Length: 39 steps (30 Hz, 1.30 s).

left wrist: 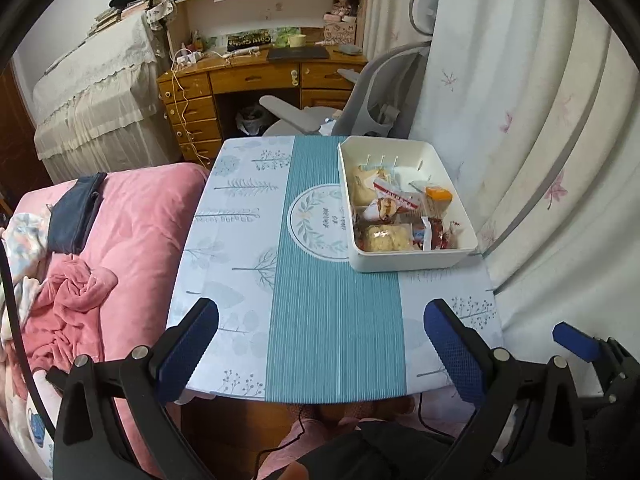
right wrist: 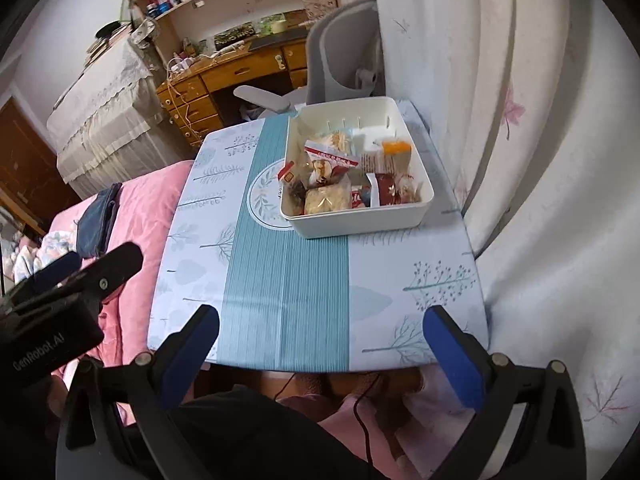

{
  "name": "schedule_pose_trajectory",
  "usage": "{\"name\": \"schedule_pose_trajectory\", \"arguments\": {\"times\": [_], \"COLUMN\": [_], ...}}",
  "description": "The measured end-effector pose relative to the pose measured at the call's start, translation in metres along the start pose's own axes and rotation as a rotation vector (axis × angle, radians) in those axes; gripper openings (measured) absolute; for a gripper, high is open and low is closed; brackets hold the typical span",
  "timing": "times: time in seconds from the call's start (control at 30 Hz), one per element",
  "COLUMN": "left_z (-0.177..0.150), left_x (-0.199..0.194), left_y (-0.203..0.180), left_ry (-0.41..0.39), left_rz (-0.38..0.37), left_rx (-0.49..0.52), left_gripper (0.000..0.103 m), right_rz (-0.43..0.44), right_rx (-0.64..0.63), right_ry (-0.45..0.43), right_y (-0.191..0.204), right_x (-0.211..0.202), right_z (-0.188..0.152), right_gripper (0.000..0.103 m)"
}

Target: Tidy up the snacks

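— Both grippers hang over the near edge of the table (left wrist: 240, 264) as we look on: the left gripper (left wrist: 320, 344) spread wide with nothing between its blue pads (left wrist: 188, 348), the right gripper (right wrist: 320, 350) just as wide and just as bare.

— And the snacks (left wrist: 394, 216)?

— We see them heaped in the white bin (left wrist: 412, 258), which stands on the far right part of the tablecloth, overlapping the round leaf emblem (left wrist: 316, 220) on the teal stripe. A pale crumbly cake in clear wrap (right wrist: 326, 198) lies at the bin's near wall; an orange-topped packet (right wrist: 396, 148) sits toward the far right.

— Around the table?

— We note a pink bed (left wrist: 132, 232) to the left, a grey chair (left wrist: 368, 96) beyond, curtains (left wrist: 540, 140) at right.
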<state>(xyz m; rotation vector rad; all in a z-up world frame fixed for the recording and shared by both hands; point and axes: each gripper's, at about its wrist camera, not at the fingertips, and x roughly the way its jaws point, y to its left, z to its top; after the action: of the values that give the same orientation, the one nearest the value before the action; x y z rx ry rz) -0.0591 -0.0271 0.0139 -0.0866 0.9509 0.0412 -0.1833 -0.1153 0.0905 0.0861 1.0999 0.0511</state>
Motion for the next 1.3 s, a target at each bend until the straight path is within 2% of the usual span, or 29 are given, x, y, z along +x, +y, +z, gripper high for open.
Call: {"name": "schedule_pose_trajectory", "arguments": {"times": [0.27,1.3], "left_z": [0.003,0.015], "left_x": [-0.001,0.011], "left_y": [-0.011,-0.016], "left_ry": [-0.055,-0.038], "left_rz": [0.044,0.061], "left_rx": [0.004,0.007], "left_gripper": [0.102,0.102], "right_rz": [-0.003,0.01], "right_rx": [-0.037,-0.059], "right_ry": [-0.054,0.031], "right_y": [0.001,0.0], "right_x": [-0.002,0.026], "right_z": [0.002,0.024], "right_gripper": [0.102,0.102]}}
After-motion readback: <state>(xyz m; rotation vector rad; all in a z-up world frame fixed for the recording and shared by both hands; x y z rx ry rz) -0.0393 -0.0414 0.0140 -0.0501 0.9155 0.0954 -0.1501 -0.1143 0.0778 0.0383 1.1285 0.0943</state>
